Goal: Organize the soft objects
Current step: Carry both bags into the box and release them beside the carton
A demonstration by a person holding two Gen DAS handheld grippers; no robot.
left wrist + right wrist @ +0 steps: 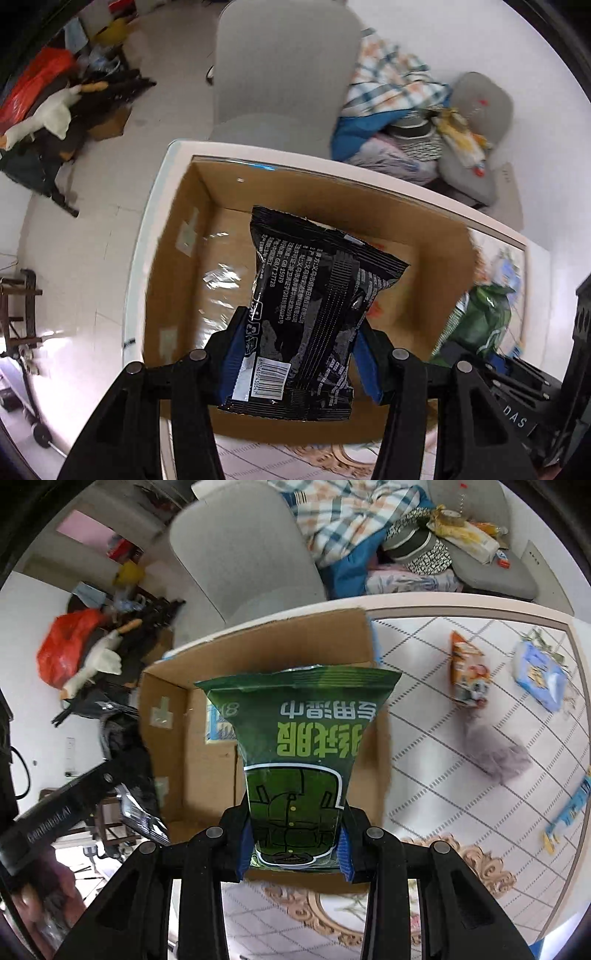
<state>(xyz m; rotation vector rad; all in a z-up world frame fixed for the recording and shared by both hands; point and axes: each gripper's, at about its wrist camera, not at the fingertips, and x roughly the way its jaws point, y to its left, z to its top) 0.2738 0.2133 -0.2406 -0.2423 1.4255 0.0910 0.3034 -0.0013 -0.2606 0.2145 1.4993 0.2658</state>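
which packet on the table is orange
The orange snack packet lying on the tiled tabletop, right of the cardboard box; the flat pack beside it is pale blue.

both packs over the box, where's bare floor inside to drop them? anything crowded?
Left gripper holds the black pack, right gripper the green pack. The cardboard box floor is bare along its left wall and near side. The far end is taken by a blue-white pack. On the table, an orange pack and grey cloth crowd the right.
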